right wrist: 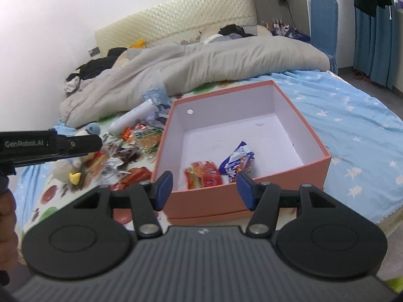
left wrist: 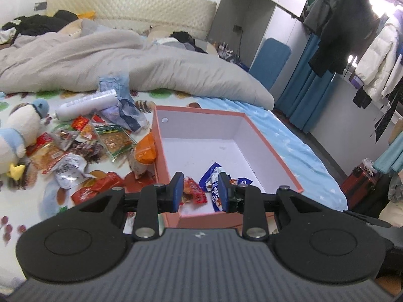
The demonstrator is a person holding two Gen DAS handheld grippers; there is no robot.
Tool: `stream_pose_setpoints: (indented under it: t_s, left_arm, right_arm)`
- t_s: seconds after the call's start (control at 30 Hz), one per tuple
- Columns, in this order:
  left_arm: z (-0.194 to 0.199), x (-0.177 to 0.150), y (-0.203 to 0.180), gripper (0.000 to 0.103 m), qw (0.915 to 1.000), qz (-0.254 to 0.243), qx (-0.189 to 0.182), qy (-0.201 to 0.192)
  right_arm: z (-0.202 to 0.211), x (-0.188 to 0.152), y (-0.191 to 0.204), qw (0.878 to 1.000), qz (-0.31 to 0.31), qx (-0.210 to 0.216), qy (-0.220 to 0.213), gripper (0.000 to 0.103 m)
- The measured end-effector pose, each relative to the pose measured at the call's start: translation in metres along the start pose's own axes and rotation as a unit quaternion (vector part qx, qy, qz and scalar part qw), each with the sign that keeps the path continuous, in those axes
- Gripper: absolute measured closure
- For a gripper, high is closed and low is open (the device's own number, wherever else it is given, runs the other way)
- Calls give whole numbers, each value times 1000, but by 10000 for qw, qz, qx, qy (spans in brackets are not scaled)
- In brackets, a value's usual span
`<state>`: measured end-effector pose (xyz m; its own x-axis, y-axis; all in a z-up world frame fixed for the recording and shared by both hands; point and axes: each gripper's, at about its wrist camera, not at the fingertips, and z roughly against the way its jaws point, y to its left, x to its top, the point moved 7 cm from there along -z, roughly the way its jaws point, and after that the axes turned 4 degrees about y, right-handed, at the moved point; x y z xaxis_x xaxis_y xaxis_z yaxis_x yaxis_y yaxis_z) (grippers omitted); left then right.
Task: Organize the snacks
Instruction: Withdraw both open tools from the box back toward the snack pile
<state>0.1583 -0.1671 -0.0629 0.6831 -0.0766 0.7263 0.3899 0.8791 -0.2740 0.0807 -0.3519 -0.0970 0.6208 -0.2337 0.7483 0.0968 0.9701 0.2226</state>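
While 2 snack pkts lie in box, both grippers spread, empty.

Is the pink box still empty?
No, the pink box already holds a red snack packet and a blue-and-white packet lying on its white floor.
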Motion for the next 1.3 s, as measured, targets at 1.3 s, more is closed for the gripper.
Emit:
stream_pose_setpoints:
  t_s: [1.3]
  left_arm:
    - [125,-102,95,64,9920,799,949,-223]
  right_arm:
    - [25,-75,134,9905,897,1000,287,45]
